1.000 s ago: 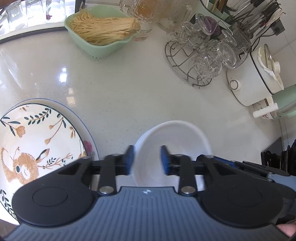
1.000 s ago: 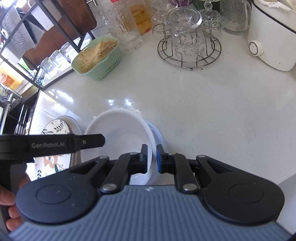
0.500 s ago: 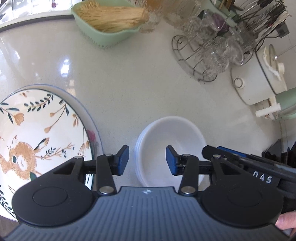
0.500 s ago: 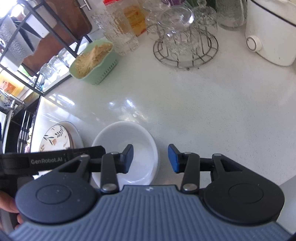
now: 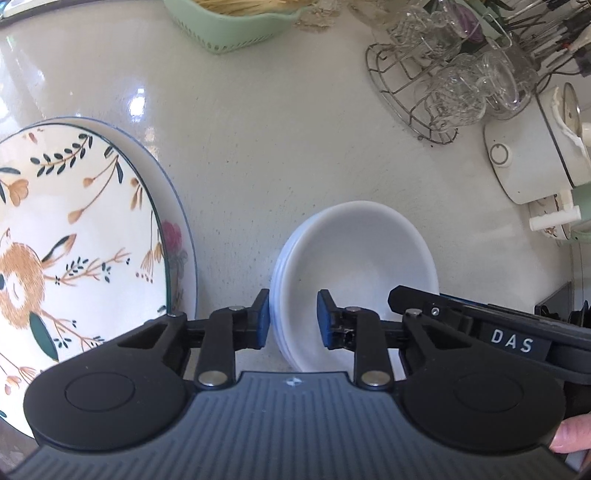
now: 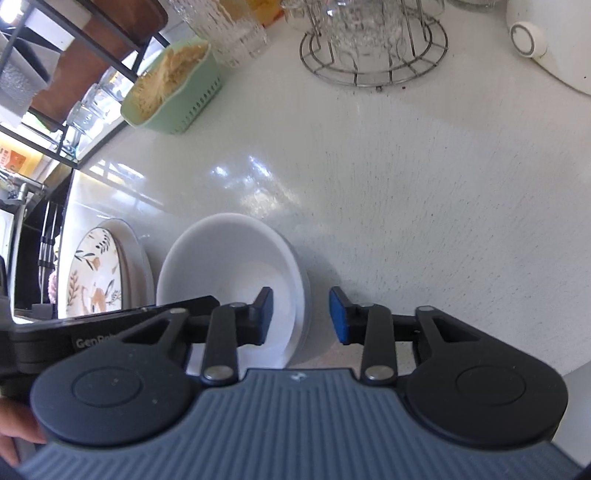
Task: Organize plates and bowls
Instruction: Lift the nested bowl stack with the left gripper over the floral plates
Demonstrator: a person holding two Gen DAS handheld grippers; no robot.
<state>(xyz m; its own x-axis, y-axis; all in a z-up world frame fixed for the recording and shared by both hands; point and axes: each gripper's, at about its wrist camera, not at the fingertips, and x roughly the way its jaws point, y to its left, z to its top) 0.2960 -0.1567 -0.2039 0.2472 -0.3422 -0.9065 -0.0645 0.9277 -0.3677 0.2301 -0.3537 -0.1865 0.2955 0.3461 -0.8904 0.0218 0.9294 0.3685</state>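
A stack of white bowls sits on the white counter, also in the right wrist view. To its left lies a floral plate stacked on a larger plate; the floral plate shows in the right wrist view too. My left gripper is open, its jaws straddling the bowl stack's left rim without touching. My right gripper is open, its jaws either side of the stack's right rim. The right gripper also shows in the left wrist view.
A green basket of noodles stands at the back. A wire rack of glasses and a white cooker stand at the back right. A shelf frame is at the far left.
Both grippers let go of the white bowl and opened; it now rests on the bowl stack. Both grippers have drawn back slightly and lowered toward the counter.
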